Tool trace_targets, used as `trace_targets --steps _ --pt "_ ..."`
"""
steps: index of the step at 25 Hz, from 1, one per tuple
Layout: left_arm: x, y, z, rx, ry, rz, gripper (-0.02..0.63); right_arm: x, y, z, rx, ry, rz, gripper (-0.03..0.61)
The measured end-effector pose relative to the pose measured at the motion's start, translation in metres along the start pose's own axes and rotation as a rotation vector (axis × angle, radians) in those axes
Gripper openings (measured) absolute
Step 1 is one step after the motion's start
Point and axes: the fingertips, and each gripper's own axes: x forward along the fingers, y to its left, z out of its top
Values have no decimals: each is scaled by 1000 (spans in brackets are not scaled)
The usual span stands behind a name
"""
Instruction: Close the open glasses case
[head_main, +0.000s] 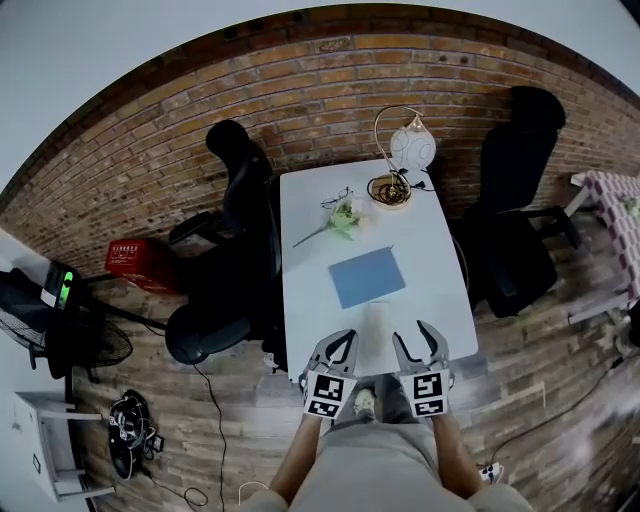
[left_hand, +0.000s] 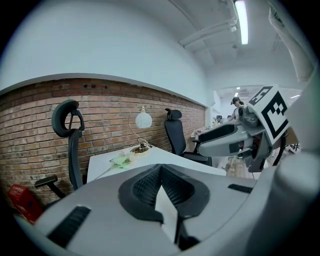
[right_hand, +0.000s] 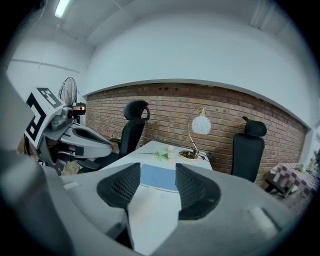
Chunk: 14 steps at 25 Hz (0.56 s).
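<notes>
A pale oblong glasses case (head_main: 377, 322) lies lengthwise on the white table (head_main: 310, 300) near its front edge; I cannot tell from the head view how far its lid stands open. My left gripper (head_main: 343, 341) hovers just left of the case with its fingertips together and nothing between them (left_hand: 161, 170). My right gripper (head_main: 416, 340) hovers just right of the case, open and empty (right_hand: 157, 176). In the right gripper view the pale case (right_hand: 150, 200) shows low between the jaws. Each gripper view also catches the other gripper, the right (left_hand: 220, 141) and the left (right_hand: 85, 136).
A blue flat pad (head_main: 367, 277) lies mid-table behind the case. Further back are a pale flower sprig (head_main: 342, 217), a round tray of cables (head_main: 390, 190) and a globe lamp (head_main: 412, 148). Black office chairs (head_main: 235, 250) (head_main: 515, 220) flank the table before a brick wall.
</notes>
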Motion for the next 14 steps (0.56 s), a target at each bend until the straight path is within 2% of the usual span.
trace_targets --steps 14 --pt "0 10 14 34 -44 -2 3 0 -2 18 3 -44 -46 222"
